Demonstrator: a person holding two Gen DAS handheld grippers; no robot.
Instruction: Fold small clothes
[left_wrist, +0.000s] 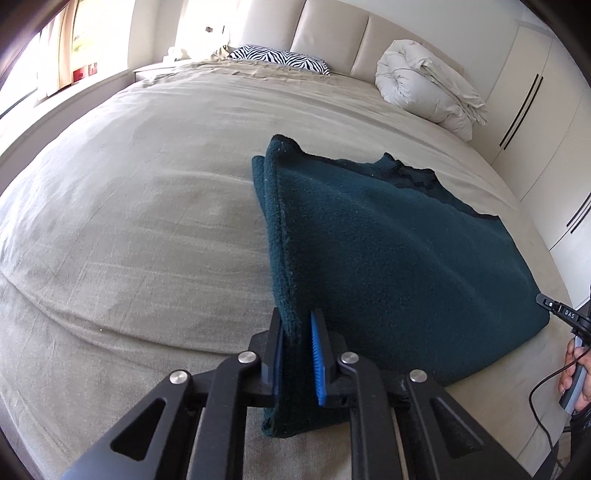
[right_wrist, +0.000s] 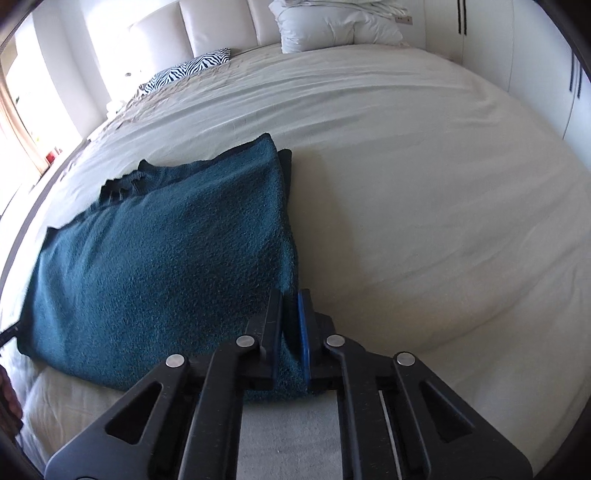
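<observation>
A bedroom with a wide bed (left_wrist: 129, 206) covered by a smooth beige sheet. Behind it stands a cream padded headboard (left_wrist: 332, 40) in upright panels. A zebra-striped pillow (left_wrist: 280, 59) lies flat near the headboard, and a rolled white duvet (left_wrist: 424, 85) sits at the other end. Pale wardrobe doors (left_wrist: 535, 122) with long dark handles line one wall. Bright daylight pours through a curtained window (left_wrist: 74, 40) on the opposite side.
</observation>
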